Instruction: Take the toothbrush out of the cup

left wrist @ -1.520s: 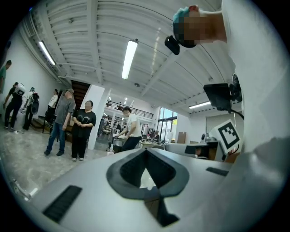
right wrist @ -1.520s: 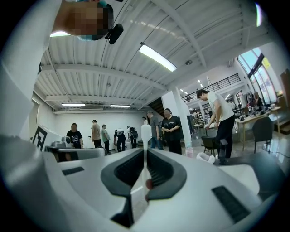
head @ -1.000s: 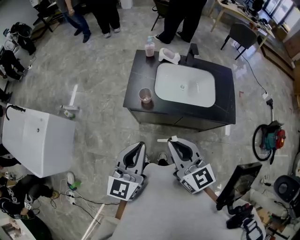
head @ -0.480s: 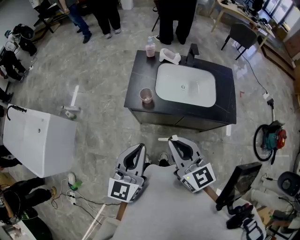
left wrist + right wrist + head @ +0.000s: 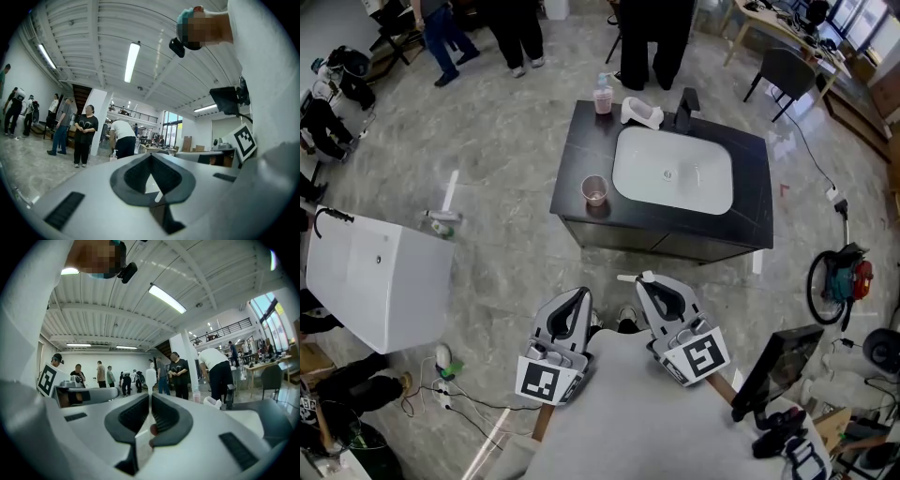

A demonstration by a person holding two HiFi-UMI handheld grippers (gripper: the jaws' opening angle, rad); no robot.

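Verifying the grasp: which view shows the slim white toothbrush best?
Right gripper view: the slim white toothbrush stands upright, clamped in the right gripper. Head view shows only a short white end past that gripper's tip. Left gripper view doesn't clearly show it.

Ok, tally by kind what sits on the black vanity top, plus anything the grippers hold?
Cup: 1
Pink bottle: 1
Black faucet: 1
White dish-like item: 1
Toothbrush, clamped in the right gripper: 1
Total: 5
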